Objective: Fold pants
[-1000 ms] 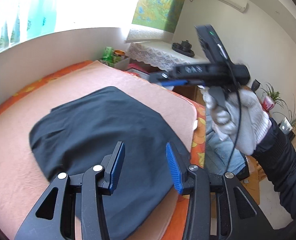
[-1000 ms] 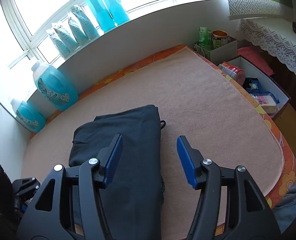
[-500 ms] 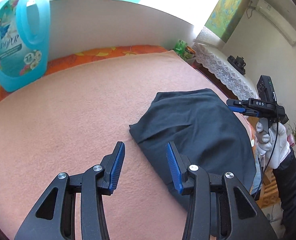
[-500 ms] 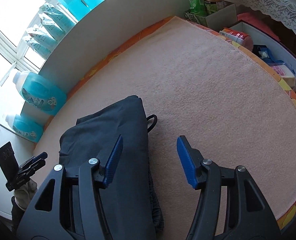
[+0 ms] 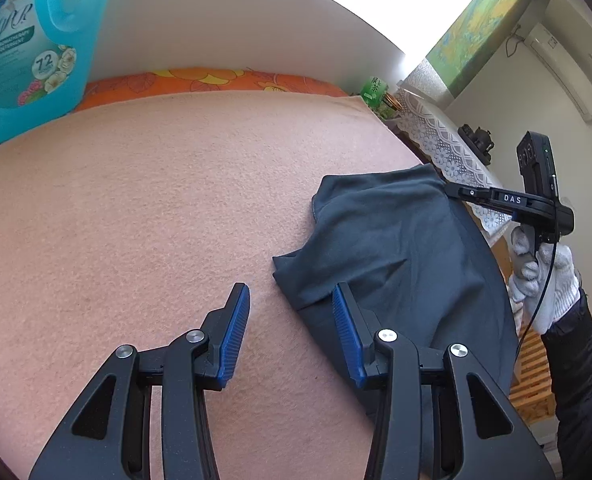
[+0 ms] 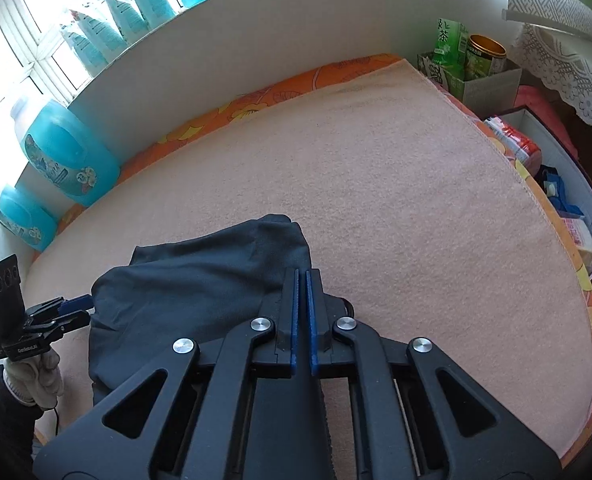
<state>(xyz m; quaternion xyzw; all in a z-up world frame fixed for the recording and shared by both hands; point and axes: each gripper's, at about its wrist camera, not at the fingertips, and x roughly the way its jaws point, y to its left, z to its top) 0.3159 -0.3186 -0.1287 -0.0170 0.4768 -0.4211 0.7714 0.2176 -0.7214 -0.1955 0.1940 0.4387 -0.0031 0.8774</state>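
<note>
The folded dark grey cotton pants (image 5: 396,248) lie on the pink fleece blanket (image 5: 156,208) covering the bed, at centre right of the left wrist view and lower left of the right wrist view. The left gripper (image 5: 292,312) hovers with jaws open, empty, at the pants' near corner. The right gripper (image 6: 301,280) has just closed its jaws at the pants' edge, seemingly pinching fabric, though the view is unclear.
</note>
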